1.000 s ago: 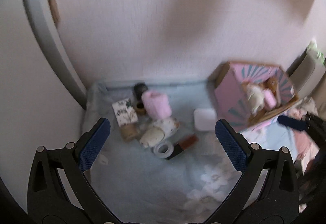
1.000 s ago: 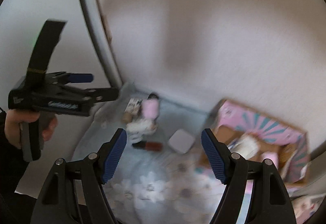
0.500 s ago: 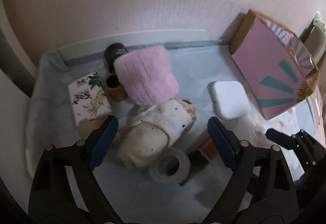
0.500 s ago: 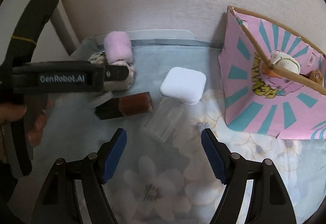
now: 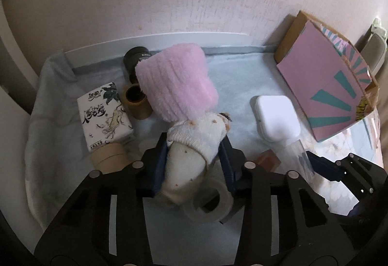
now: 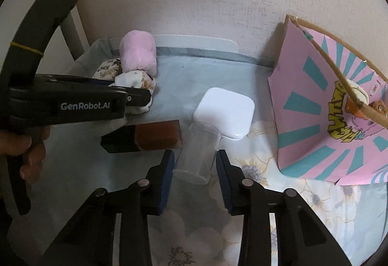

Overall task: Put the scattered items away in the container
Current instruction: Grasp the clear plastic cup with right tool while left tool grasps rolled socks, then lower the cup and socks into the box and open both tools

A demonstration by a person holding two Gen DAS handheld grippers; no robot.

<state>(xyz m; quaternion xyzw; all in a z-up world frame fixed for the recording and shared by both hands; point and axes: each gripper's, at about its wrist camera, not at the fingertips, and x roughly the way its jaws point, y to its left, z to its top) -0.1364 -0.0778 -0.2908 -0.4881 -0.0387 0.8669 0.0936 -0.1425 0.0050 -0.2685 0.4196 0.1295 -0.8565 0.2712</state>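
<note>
The left claw [image 5: 194, 157], its jaws having just been closing, gripped the white sock [image 5: 194, 144] lying below the pink fluffy sock [image 5: 177, 84]. The right claw [image 6: 195, 164], also just closing, clasped the clear plastic cup [image 6: 196, 154] lying beside the white case [image 6: 224, 113], near the pink box [image 6: 315, 108].
</note>
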